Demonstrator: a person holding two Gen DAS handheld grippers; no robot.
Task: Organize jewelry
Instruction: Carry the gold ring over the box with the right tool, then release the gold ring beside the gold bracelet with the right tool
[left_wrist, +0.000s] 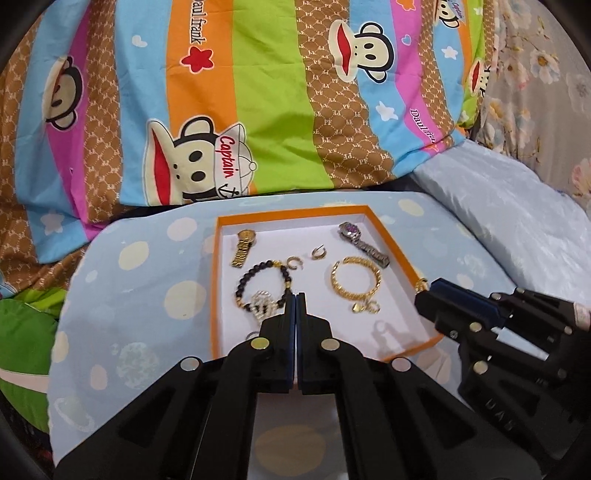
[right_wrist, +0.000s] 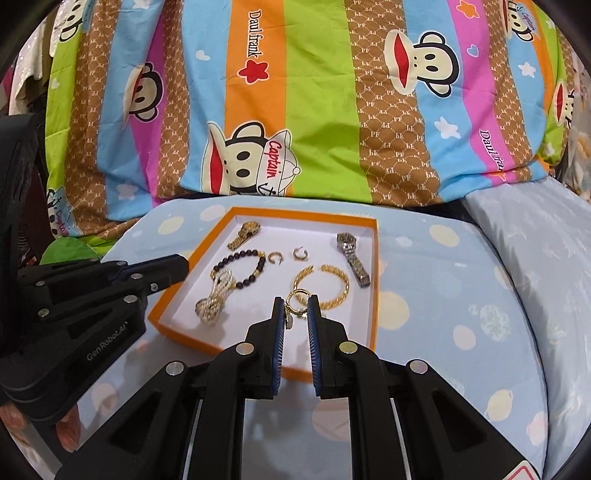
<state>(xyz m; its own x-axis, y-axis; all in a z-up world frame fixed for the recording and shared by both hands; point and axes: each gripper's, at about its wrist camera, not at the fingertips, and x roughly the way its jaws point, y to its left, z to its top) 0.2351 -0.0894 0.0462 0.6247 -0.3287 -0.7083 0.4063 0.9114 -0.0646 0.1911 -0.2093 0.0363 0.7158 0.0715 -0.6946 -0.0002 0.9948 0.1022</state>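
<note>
An orange-rimmed white tray lies on a dotted blue cushion. In it are a gold watch, a silver watch, a black bead bracelet with a pearl charm, a gold chain bracelet and two small gold earrings. My left gripper is shut and empty, its tips beside the bead bracelet. My right gripper grips a gold hoop earring with a dangling charm, at the tray's right rim.
A striped monkey-print pillow rises behind the tray. A pale blue pillow lies to the right. Green fabric sits at the far left.
</note>
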